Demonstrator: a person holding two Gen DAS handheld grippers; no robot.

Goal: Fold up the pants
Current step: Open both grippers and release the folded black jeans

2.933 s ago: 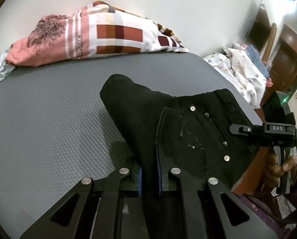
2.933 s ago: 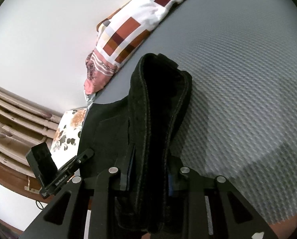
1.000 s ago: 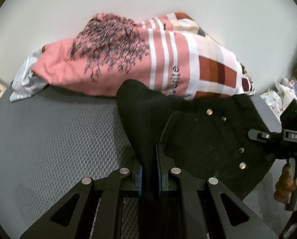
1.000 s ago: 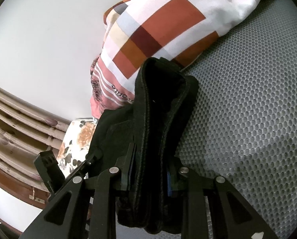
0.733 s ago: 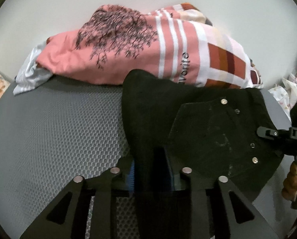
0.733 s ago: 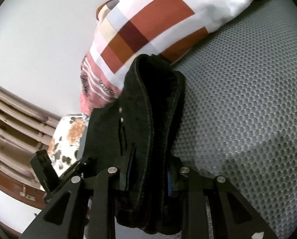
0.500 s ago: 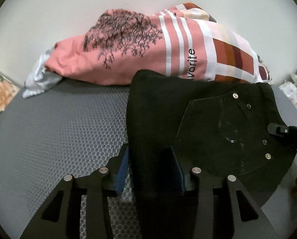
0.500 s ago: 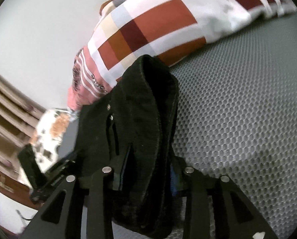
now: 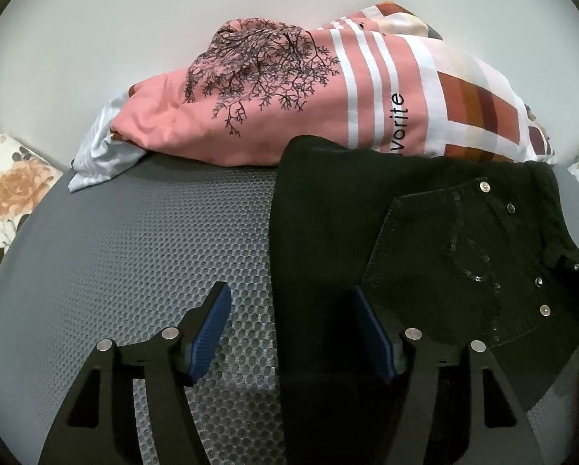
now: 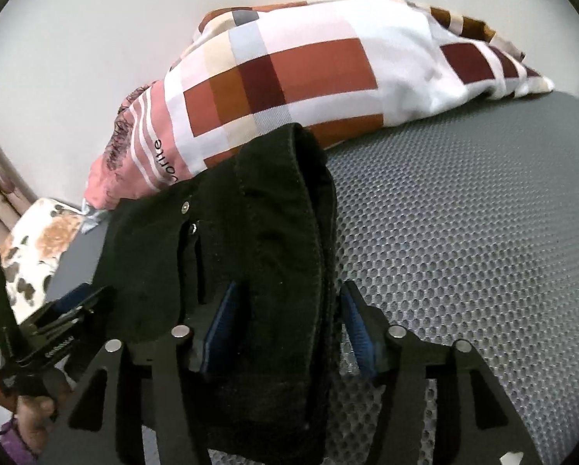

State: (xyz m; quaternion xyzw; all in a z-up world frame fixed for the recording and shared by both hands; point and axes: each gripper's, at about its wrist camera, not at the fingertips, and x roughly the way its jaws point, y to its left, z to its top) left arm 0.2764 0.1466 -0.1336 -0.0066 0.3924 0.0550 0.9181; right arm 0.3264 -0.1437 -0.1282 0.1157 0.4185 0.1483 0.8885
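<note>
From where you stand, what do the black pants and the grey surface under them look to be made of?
Pants: likely black denim, matte; visible seam stitching, metal rivets and a patch pocket suggest jeans.
Grey surface: looks like a mesh or embossed foam mat, matte, with a regular honeycomb pattern; which one I cannot tell.

The grey honeycomb-textured mattress (image 9: 142, 240) carried my work. Black pants (image 9: 425, 232) lay folded on it, their far edge touching a pink patchwork pillow (image 9: 328, 93) against the wall.

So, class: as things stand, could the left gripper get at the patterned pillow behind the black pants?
Probably yes. The left gripper stands open, its jaws having just been opening, and bare grey mat leads to the pillow; the pants only cover its right side.
</note>
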